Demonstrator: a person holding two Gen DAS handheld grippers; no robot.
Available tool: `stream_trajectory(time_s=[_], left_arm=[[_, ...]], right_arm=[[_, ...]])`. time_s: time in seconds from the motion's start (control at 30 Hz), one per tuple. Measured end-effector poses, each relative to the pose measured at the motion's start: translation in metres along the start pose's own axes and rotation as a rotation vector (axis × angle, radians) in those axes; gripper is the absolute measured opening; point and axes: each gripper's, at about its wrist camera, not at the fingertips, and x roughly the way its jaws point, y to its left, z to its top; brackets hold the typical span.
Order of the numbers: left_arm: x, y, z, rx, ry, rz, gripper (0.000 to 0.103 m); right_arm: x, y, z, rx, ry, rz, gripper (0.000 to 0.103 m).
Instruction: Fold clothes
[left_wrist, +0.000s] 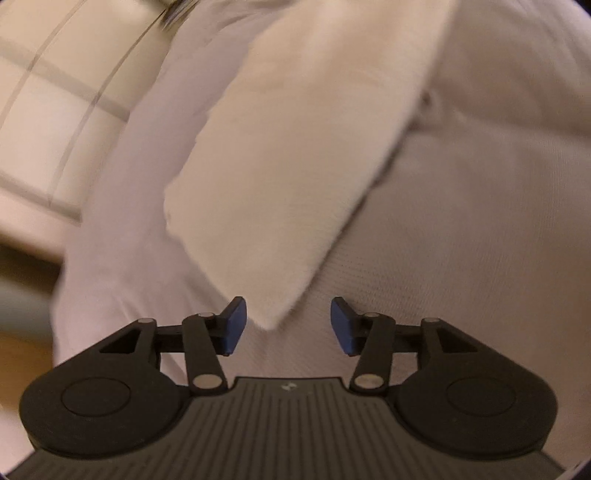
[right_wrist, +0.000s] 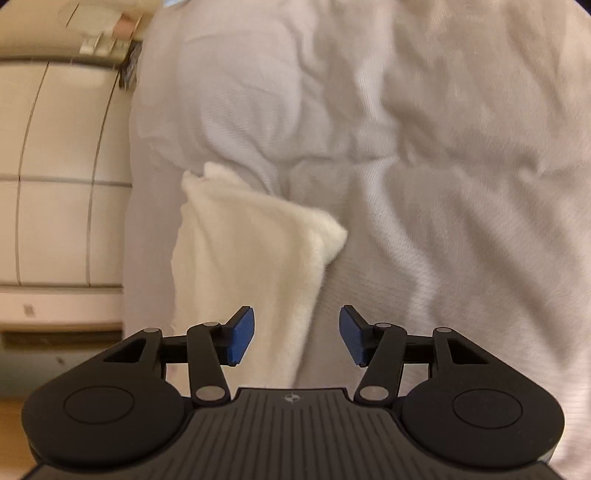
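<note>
A cream fleecy cloth (left_wrist: 291, 166) lies folded in a long strip on a white bedsheet (left_wrist: 480, 221). Its near corner points down between the open blue pads of my left gripper (left_wrist: 288, 326), which holds nothing. In the right wrist view the same cloth (right_wrist: 251, 258) lies left of centre on the rumpled sheet (right_wrist: 443, 184), with one corner sticking out to the right. My right gripper (right_wrist: 296, 336) is open and empty, its left pad (right_wrist: 242, 334) over the cloth's near end.
The bed's left edge drops to cream tiled floor (left_wrist: 40, 110), which also shows in the right wrist view (right_wrist: 55, 229). Some blurred items (right_wrist: 107, 40) lie at the far left beyond the bed. A wood-coloured surface (left_wrist: 22, 350) shows at the lower left.
</note>
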Motion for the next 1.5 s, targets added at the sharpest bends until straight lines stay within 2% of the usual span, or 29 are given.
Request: stream_trajectory(time_s=[0.13, 0.2, 0.23, 0.27, 0.3, 0.33, 0.4, 0.43, 0.5, 0.57, 0.73, 0.87, 1.03, 1.13, 1.27, 1.3, 1.33, 1.4, 1.47, 1.5], left_arm=[[0.019, -0.005, -0.005, 0.080, -0.033, -0.001, 0.047], [0.030, -0.006, -0.008, 0.140, -0.058, 0.005, 0.040], [0.035, -0.005, -0.010, 0.166, -0.069, 0.010, 0.025], [0.037, -0.001, -0.011, 0.180, -0.076, 0.015, 0.016], [0.039, 0.005, -0.012, 0.175, -0.088, 0.003, 0.015], [0.039, 0.016, -0.013, 0.137, -0.102, -0.034, 0.014], [0.040, 0.034, -0.015, 0.045, -0.107, -0.100, 0.014], [0.039, 0.039, -0.016, 0.010, -0.102, -0.124, 0.014], [0.043, 0.044, -0.019, -0.054, -0.087, -0.157, 0.015], [0.046, 0.046, -0.021, -0.112, -0.077, -0.171, 0.017], [0.035, 0.066, -0.027, -0.228, -0.065, -0.213, 0.022], [0.026, 0.080, -0.039, -0.326, -0.023, -0.268, 0.026], [0.015, 0.109, -0.050, -0.553, 0.007, -0.396, 0.023], [-0.002, 0.126, -0.054, -0.682, -0.023, -0.456, 0.023], [0.000, 0.143, -0.052, -0.860, -0.072, -0.509, 0.023], [0.009, 0.142, -0.050, -0.889, -0.056, -0.505, 0.023], [0.019, 0.141, -0.047, -0.918, -0.040, -0.501, 0.023], [0.040, 0.140, -0.042, -0.986, 0.007, -0.496, 0.021], [0.063, 0.139, -0.039, -1.079, 0.101, -0.500, 0.018], [0.067, 0.141, -0.036, -1.112, 0.127, -0.495, 0.018]], right_arm=[[0.031, 0.002, 0.007, 0.000, -0.024, -0.027, 0.056], [0.046, 0.001, 0.014, -0.003, -0.042, -0.068, 0.056], [0.052, 0.004, 0.018, -0.009, -0.049, -0.073, 0.056], [0.054, 0.010, 0.021, -0.034, -0.055, -0.082, 0.054], [0.056, 0.016, 0.024, -0.059, -0.061, -0.090, 0.034], [0.058, 0.023, 0.026, -0.094, -0.069, -0.097, 0.025], [0.052, 0.040, 0.026, -0.226, -0.092, -0.105, 0.017], [0.050, 0.047, 0.026, -0.284, -0.103, -0.109, 0.016], [0.050, 0.046, 0.026, -0.317, -0.104, -0.121, 0.015], [0.057, 0.032, 0.031, -0.256, -0.095, -0.173, 0.015], [0.051, 0.012, 0.038, -0.102, -0.117, -0.129, 0.018], [0.040, 0.016, 0.041, -0.132, -0.122, -0.133, 0.022], [0.022, 0.013, 0.038, -0.054, -0.158, -0.164, 0.032], [0.009, 0.029, 0.029, -0.131, -0.203, -0.210, 0.042], [-0.006, 0.054, 0.016, -0.303, -0.239, -0.222, 0.041], [-0.007, 0.061, 0.013, -0.351, -0.235, -0.220, 0.040], [0.000, 0.066, 0.011, -0.408, -0.190, -0.213, 0.037], [0.020, 0.070, 0.009, -0.477, -0.135, -0.249, 0.033], [0.037, 0.058, 0.017, -0.458, -0.129, -0.353, 0.032], [0.043, 0.053, 0.021, -0.442, -0.127, -0.389, 0.034]])
